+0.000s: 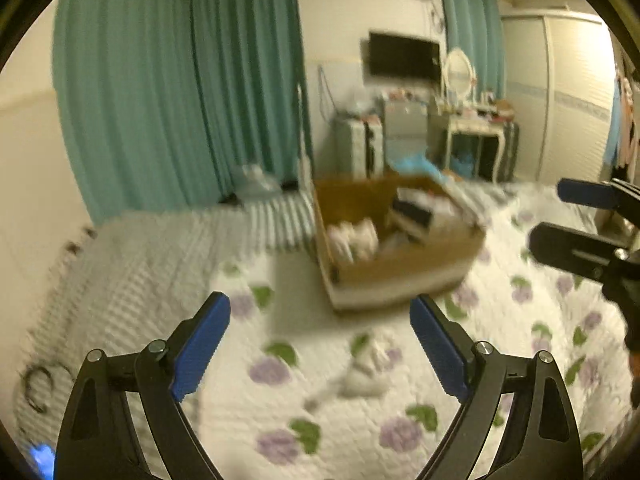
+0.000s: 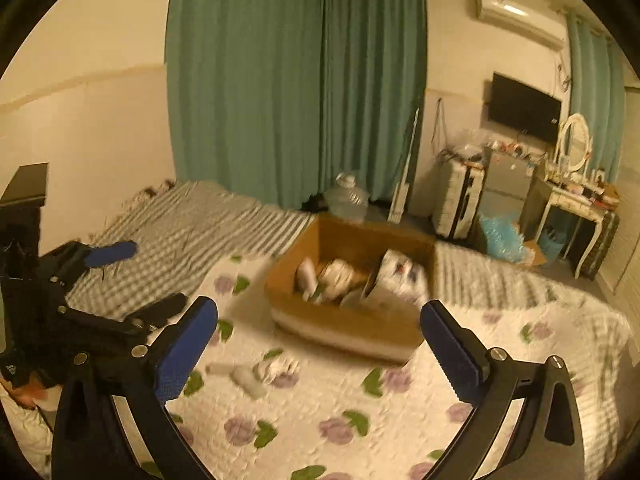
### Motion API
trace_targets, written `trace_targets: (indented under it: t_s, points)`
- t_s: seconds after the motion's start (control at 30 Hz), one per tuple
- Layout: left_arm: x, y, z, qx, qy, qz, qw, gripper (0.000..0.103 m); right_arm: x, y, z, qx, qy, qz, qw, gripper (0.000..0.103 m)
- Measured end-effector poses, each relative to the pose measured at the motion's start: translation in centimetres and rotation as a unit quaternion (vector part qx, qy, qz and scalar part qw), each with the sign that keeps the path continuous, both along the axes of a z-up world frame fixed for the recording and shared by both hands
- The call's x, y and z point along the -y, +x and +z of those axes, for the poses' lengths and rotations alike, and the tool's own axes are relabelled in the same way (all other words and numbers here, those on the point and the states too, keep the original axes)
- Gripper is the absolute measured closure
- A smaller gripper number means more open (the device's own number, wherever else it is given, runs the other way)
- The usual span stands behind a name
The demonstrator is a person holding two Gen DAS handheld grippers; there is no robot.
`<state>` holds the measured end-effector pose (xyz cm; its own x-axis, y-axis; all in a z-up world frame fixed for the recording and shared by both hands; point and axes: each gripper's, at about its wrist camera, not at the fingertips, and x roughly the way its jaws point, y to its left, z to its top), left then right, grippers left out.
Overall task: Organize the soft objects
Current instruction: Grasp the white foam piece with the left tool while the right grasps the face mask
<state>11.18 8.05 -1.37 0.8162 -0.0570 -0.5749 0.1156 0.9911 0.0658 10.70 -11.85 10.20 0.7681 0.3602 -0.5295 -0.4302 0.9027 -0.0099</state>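
Note:
A brown cardboard box [image 1: 404, 268] stands on the bed and holds several white and dark soft items [image 1: 356, 240]. It also shows in the right wrist view [image 2: 344, 328]. A small white soft item [image 1: 364, 376] lies on the floral quilt in front of the box; it also shows in the right wrist view [image 2: 264, 372]. My left gripper [image 1: 320, 344] is open and empty above the quilt, just short of that item. My right gripper [image 2: 320, 344] is open and empty, near the box's front. Both views are blurred.
The floral quilt [image 1: 360, 440] covers the near bed; a grey striped blanket [image 1: 140, 264] lies to the left. Teal curtains [image 1: 180, 80], a clear plastic jug [image 2: 346, 200], a suitcase [image 2: 456, 204], a dressing table [image 2: 576, 208] and a wall TV [image 2: 524, 106] stand beyond.

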Motion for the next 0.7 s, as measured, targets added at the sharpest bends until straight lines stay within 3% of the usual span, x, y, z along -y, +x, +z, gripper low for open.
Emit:
trace_targets:
  t_s: [0.2,0.3,0.43,0.57,0.67,0.7]
  points:
    - [1.0,2.6,-8.8,-0.089,-0.010,-0.007,0.9960,0.011,-0.9,2.7,-9.1,-0.070,-0.021,-0.006,0.997,0.001]
    - [1.4,3.3,-11.8,-0.114,-0.012,-0.009,0.9933,0.011,-0.5,3.9,-13.3,-0.110,-0.021,-0.008,0.994,0.001]
    - [1.9,4.0,-14.2,-0.139,-0.011,-0.024,0.9900,0.011,-0.2,5.2,-16.9,-0.143,-0.013,-0.016,0.990,0.001]
    - [1.6,4.9,-15.0,-0.137,-0.014,-0.024,0.9902,0.012,-0.6,6.6,-18.7,-0.159,-0.014,-0.019,0.987,0.001]
    - [1.1,4.8,-15.0,-0.125,-0.024,-0.024,0.9916,0.027,-0.9,7.2,-19.3,-0.160,-0.021,-0.024,0.987,0.001]
    - [1.0,4.8,-14.9,-0.124,-0.025,-0.032,0.9915,0.039,-1.0,7.4,-19.4,-0.162,-0.020,-0.025,0.986,0.001]
